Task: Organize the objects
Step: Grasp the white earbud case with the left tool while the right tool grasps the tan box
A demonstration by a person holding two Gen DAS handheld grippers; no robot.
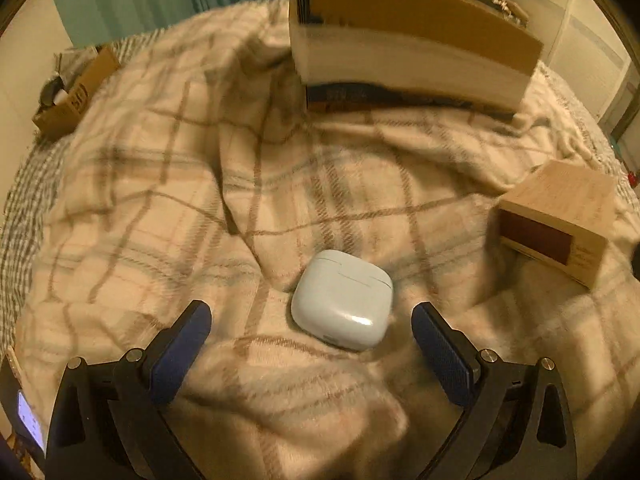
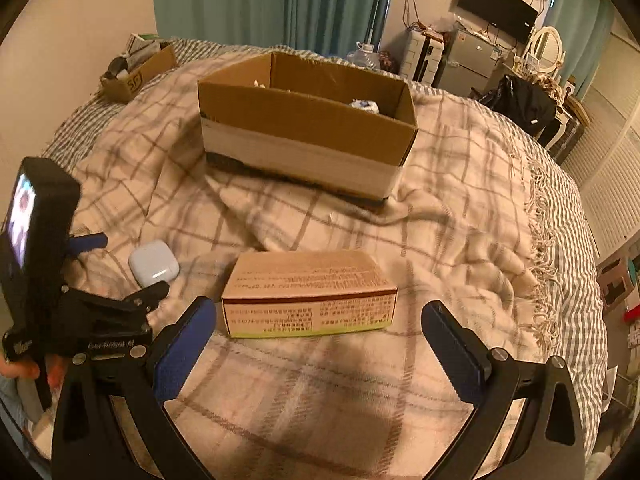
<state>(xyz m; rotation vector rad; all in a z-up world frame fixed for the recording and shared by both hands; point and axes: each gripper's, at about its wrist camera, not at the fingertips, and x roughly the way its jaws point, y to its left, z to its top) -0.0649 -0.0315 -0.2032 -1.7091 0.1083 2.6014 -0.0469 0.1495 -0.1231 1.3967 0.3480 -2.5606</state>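
Observation:
A white earbud case (image 1: 342,300) lies on the plaid blanket between the open fingers of my left gripper (image 1: 312,320), which is empty. It also shows in the right wrist view (image 2: 154,262), with the left gripper (image 2: 116,268) around it. A small printed carton (image 2: 310,294) lies on the blanket just ahead of my right gripper (image 2: 320,320), which is open and empty; the carton also shows in the left wrist view (image 1: 560,220). A large open cardboard box (image 2: 308,128) stands farther back, with small items inside. It is also in the left wrist view (image 1: 408,40).
A smaller cardboard box (image 2: 138,66) with clutter sits at the bed's far left corner. The plaid blanket (image 2: 460,208) is rumpled, with a fringe at the right edge. Beyond the bed are curtains, a fridge (image 2: 472,62), a wall TV and furniture.

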